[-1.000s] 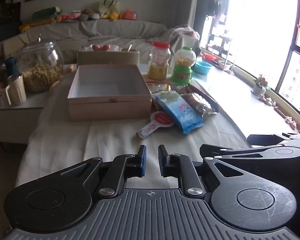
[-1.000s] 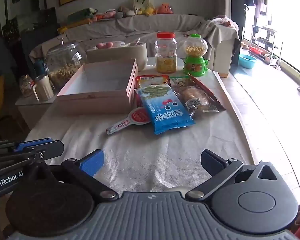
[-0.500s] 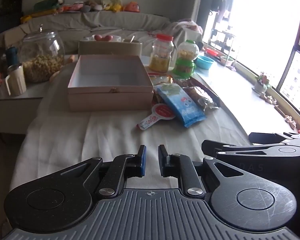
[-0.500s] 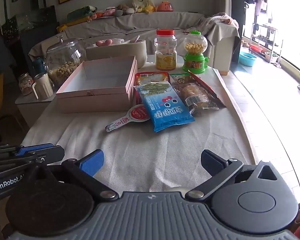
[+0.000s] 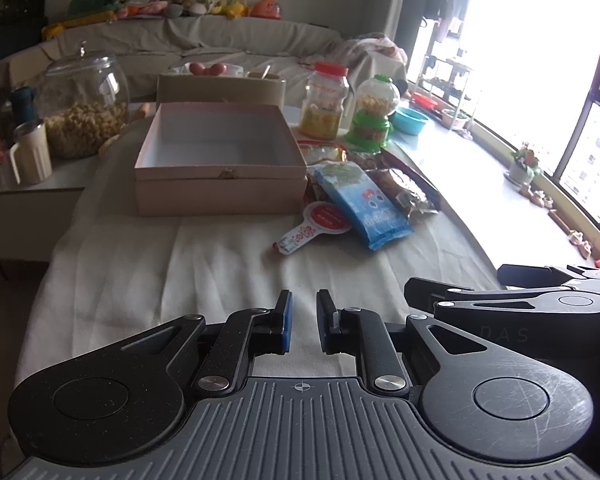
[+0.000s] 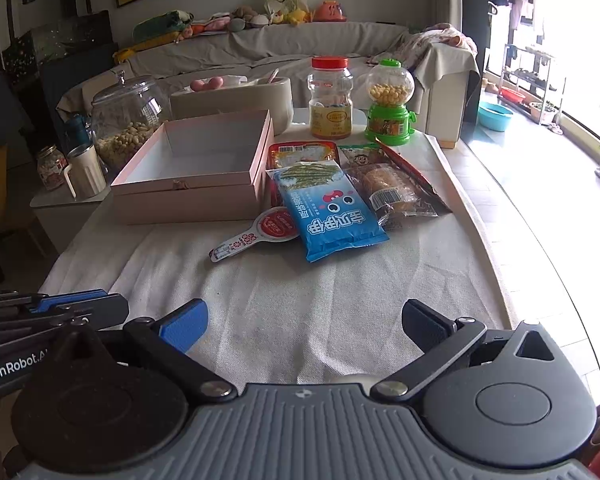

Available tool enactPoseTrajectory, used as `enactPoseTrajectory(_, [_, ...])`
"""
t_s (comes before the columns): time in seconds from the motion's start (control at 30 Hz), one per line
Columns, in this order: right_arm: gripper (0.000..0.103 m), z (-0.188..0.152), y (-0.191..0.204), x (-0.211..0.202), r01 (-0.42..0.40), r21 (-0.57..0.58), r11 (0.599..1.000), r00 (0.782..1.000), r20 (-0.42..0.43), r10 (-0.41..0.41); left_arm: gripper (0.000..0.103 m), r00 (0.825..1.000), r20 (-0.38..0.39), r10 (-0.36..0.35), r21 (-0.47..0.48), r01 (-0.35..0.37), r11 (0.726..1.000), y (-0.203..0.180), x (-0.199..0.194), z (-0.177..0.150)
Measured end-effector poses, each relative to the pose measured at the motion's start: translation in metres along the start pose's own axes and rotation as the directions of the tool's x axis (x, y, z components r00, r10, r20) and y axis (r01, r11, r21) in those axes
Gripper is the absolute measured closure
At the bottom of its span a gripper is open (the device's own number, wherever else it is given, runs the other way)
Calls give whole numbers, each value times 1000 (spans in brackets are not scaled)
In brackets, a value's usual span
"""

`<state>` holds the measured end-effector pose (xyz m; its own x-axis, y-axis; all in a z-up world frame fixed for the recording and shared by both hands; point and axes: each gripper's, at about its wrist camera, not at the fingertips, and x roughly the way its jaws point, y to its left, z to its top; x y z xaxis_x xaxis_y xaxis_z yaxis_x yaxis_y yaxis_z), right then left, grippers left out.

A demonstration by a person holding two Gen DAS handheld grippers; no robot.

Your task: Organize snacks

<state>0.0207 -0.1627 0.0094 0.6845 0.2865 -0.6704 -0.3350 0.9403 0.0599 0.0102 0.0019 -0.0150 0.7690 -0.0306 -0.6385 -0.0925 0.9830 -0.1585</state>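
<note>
An open, empty pink box (image 5: 220,164) (image 6: 196,176) stands on the cloth-covered table. To its right lie several snack packs: a blue bag (image 5: 364,204) (image 6: 328,208), a red-and-white paddle-shaped pack (image 5: 316,226) (image 6: 260,232), a clear-wrapped bread pack (image 6: 392,192) and a red tray pack (image 6: 302,152). My left gripper (image 5: 303,320) is nearly shut and empty, hovering over the near cloth. My right gripper (image 6: 304,324) is open wide and empty, also near the table's front, well short of the snacks.
A red-lidded jar (image 6: 331,98) and a green candy dispenser (image 6: 390,104) stand behind the snacks. A glass jar of nuts (image 6: 126,120) and a cream mug (image 6: 84,170) sit on a side table at left. A beige tub (image 6: 236,98) is behind the box.
Both grippers have moved slightly forward toward the box and snacks. The jaws have not changed; no object has moved.
</note>
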Motion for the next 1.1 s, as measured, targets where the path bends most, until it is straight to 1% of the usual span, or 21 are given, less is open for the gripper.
enactPoseTrajectory(1.1, [0,-1,-2,-2,-3,-4,1000,1000,3,3,86,1000,-2,-6,-1,6,1000,-3,-3,0])
